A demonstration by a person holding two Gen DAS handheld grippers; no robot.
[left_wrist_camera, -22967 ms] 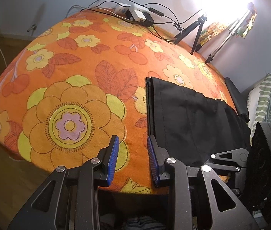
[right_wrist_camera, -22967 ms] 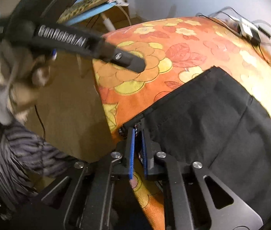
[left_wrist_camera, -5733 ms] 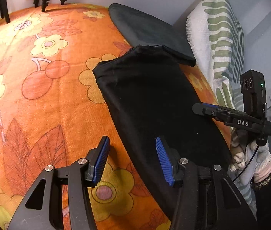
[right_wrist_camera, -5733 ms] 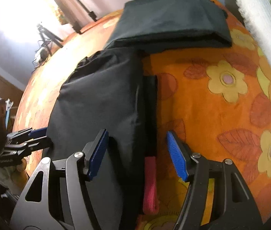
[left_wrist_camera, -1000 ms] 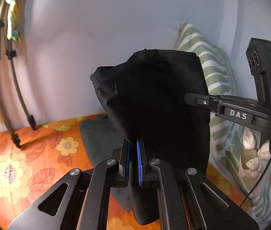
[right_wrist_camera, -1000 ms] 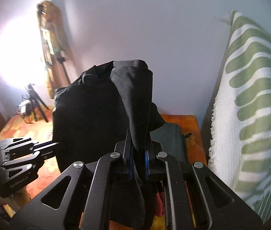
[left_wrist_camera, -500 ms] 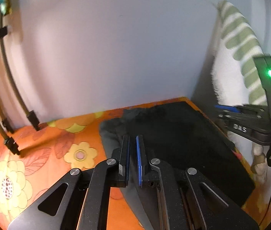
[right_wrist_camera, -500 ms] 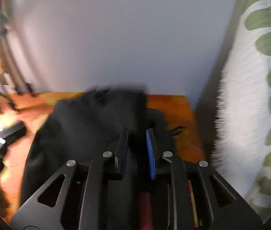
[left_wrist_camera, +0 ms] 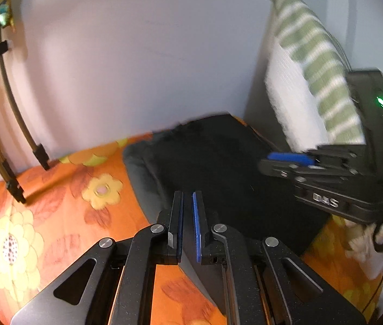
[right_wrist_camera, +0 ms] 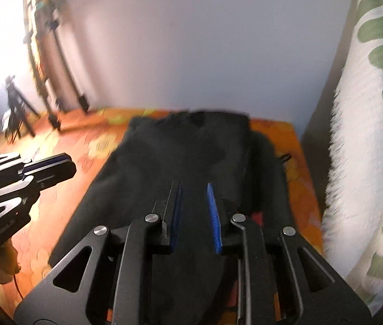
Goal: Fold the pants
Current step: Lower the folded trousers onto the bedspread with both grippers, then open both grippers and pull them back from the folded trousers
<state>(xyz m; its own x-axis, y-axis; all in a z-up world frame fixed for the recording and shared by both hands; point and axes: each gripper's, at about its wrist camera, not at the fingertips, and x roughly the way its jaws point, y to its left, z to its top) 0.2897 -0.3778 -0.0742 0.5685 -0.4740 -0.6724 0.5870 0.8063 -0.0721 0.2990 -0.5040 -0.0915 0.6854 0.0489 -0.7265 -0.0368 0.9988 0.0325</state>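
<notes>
The folded black pants (left_wrist_camera: 218,162) lie on top of a dark grey folded garment (left_wrist_camera: 140,168) at the far corner of the orange flowered surface (left_wrist_camera: 56,216). They also show in the right wrist view (right_wrist_camera: 191,157). My left gripper (left_wrist_camera: 187,211) hovers over the pants' near left edge, jaws a narrow slit apart, nothing between them. My right gripper (right_wrist_camera: 194,203) is partly open above the pants and empty. It shows from the side in the left wrist view (left_wrist_camera: 288,159). The left gripper shows in the right wrist view (right_wrist_camera: 50,165).
A green-and-white striped pillow (left_wrist_camera: 313,81) stands at the right against the wall (left_wrist_camera: 137,54). Tripod legs (left_wrist_camera: 10,162) stand on the surface at the left, with more tripod legs (right_wrist_camera: 18,108) and a bright lamp at the far left.
The pants were held up in both shut grippers a second ago. They now lie on the grey garment. Both grippers have let go; the right jaws have opened wider.
</notes>
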